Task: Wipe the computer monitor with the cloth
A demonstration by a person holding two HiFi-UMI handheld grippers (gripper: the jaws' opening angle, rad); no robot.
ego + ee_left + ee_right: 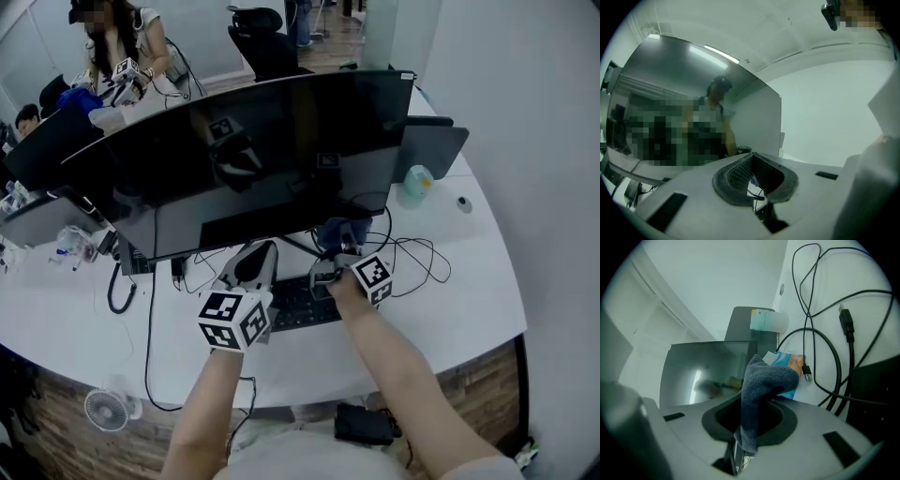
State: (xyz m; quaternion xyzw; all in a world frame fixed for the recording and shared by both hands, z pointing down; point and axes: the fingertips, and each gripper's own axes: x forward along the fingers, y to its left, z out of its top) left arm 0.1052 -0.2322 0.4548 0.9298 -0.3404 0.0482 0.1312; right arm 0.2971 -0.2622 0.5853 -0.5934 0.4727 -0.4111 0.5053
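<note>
The wide dark curved monitor (262,159) stands on the white desk (469,300), its screen facing me. My right gripper (336,253) sits just below the screen's lower edge, shut on a blue-grey cloth (335,231). In the right gripper view the cloth (765,385) bulges out between the jaws of the right gripper (757,406), with the monitor (708,371) beyond. My left gripper (255,264) hovers beside it to the left, under the screen. Its jaws look shut with nothing held in the left gripper view (751,161), facing the monitor (693,93).
A black keyboard (298,305) lies under both grippers. Loose black cables (412,253) and a USB plug (846,319) trail to the right. A pale bottle (415,183) and a grey panel (433,150) stand behind the monitor. A person (122,56) sits at the far desk.
</note>
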